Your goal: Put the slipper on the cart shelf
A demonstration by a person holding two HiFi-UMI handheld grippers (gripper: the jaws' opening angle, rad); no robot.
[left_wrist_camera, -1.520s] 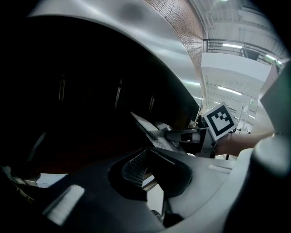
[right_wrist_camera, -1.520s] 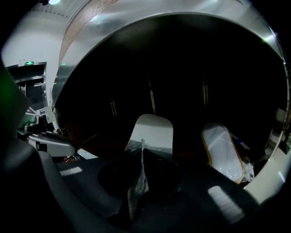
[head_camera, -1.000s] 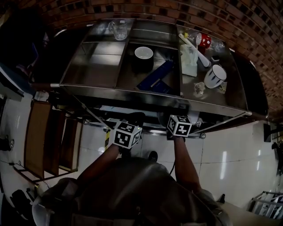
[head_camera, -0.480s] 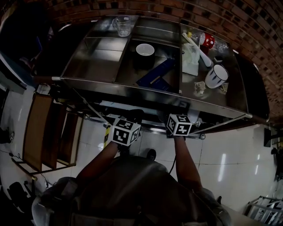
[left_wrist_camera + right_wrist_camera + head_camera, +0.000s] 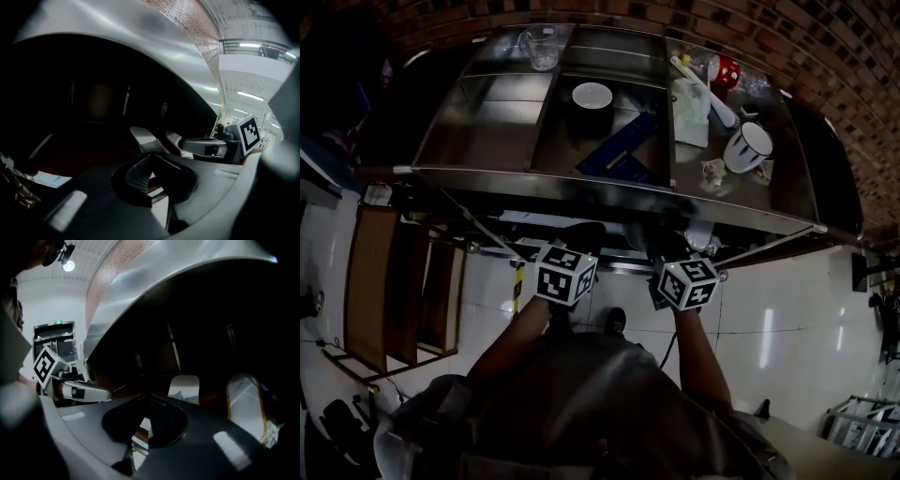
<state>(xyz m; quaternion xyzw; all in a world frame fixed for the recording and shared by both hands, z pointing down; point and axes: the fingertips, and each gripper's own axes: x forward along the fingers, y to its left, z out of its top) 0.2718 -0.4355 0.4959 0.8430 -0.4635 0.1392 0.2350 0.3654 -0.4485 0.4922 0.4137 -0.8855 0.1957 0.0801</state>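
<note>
Two pale slippers (image 5: pixel 146 140) (image 5: pixel 178 143) lie side by side on the dark lower shelf of the steel cart (image 5: pixel 581 183), just beyond my left gripper (image 5: pixel 151 159). Its jaws stand shut with nothing between them. In the right gripper view one slipper (image 5: pixel 183 386) shows ahead of my right gripper (image 5: pixel 146 401), which is shut and empty too. From the head view both marker cubes (image 5: pixel 564 275) (image 5: pixel 687 283) sit at the cart's front edge, and the jaw tips reach under the top, hidden in shadow.
On the cart's top stand a glass jug (image 5: pixel 539 45), a white bowl (image 5: pixel 592 94), a blue flat pack (image 5: pixel 623 150), a white mug (image 5: pixel 748 147) and a red cup (image 5: pixel 727 70). A clear bag (image 5: pixel 246 401) sits right of the slippers. A wooden frame (image 5: pixel 394 281) leans at the left.
My right gripper's cube has drawn back a little toward the person. The left one has hardly moved. The head view has tipped, so the cart sits higher in the picture.
</note>
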